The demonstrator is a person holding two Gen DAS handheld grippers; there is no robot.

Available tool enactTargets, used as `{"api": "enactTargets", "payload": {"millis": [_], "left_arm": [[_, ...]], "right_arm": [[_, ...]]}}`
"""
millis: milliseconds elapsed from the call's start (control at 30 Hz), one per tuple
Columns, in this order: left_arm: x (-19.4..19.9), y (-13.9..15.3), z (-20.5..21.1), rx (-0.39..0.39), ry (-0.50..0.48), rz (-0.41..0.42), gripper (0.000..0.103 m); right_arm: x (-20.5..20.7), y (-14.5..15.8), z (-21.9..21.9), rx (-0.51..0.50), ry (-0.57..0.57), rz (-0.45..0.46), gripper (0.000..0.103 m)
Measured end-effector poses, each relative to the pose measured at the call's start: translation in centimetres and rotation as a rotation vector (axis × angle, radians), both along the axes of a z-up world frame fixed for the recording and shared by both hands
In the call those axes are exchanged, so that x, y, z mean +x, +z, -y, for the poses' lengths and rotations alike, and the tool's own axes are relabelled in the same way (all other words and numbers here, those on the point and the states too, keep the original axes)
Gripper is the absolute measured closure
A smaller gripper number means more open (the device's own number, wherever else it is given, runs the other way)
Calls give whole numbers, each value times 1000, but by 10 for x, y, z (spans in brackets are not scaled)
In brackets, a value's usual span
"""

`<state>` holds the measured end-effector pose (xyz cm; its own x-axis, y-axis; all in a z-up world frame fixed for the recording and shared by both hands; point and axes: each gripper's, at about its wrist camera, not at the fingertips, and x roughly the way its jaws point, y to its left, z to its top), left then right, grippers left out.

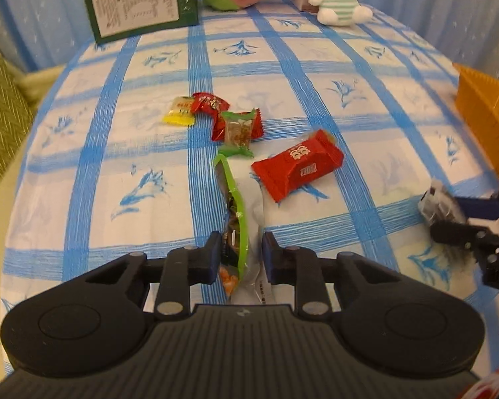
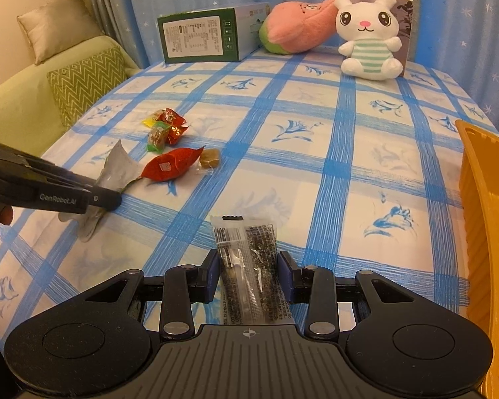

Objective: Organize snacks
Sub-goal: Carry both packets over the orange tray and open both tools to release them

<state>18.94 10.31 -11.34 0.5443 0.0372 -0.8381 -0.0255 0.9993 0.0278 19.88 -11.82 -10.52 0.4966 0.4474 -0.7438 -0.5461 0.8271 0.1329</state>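
Snacks lie in a small group on the blue checked tablecloth (image 2: 316,173): a yellow candy (image 1: 179,112), a small red packet (image 1: 210,102), a green-edged candy (image 1: 238,132) on another red wrapper, and a bigger red packet (image 1: 297,165) a little apart from them. At the far edge stand a green box (image 2: 201,36), a pink plush (image 2: 302,28) and a white bunny toy (image 2: 369,33). An orange basket (image 2: 482,206) stands at the right side. The left gripper (image 1: 242,256) pinches a green-and-silver snack bag (image 1: 238,219) on its edge, the jaws narrow around it. The right gripper (image 2: 248,274) holds a clear dark-seed bar packet (image 2: 246,259), with both pads pressed on its sides, near the basket.
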Motion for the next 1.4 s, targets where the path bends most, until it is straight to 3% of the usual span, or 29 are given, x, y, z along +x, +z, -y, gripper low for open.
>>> {"api": "enactTargets", "payload": {"millis": [267,467,633,1400], "left_arm": [[-9,1,9,49,-2,18,81],[-20,6,19,30,1,25,81],[-34,13,29,3,-3,33,81],[-81,68,114,-29,-120,129,81]], "right_arm": [[-4,-7,-5,-55,20,30,66],[-10,-12,-11,-107,55,64,65],[-14,-9,-7,-90,31,31,65],[-74,63,67,47,-195,81,65]]}}
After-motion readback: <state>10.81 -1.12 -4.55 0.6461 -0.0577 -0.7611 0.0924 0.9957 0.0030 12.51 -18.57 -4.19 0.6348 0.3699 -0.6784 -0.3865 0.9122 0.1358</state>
